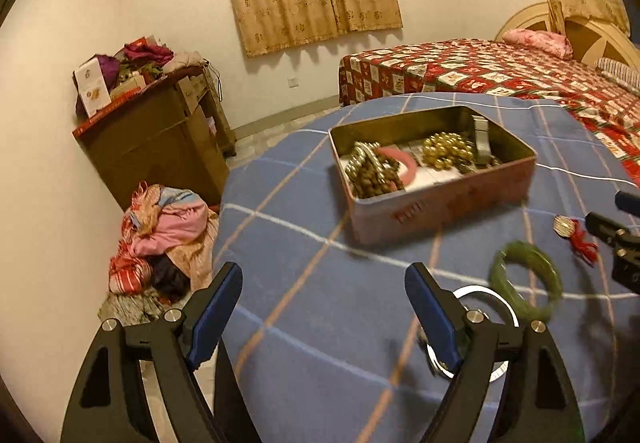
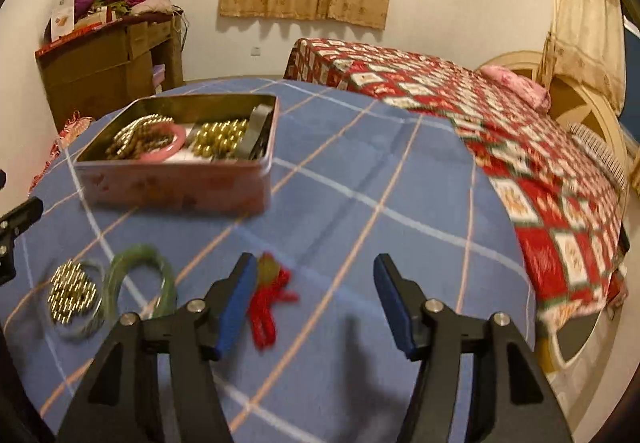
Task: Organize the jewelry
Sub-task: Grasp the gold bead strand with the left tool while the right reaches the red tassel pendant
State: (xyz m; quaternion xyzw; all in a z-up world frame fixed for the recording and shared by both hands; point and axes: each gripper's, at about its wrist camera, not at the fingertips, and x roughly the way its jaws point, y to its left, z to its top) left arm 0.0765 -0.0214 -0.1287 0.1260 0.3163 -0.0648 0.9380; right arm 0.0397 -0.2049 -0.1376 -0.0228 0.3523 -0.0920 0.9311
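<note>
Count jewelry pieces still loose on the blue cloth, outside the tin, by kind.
Green bangle: 1
Silver bangle: 1
Gold bead bracelet: 1
Red tassel charm: 1
Total: 4

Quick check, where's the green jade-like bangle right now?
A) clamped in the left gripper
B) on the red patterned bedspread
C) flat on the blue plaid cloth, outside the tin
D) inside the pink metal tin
C: the green jade-like bangle lies flat on the blue plaid cloth, in front of the pink metal tin, with no gripper on it.
</note>
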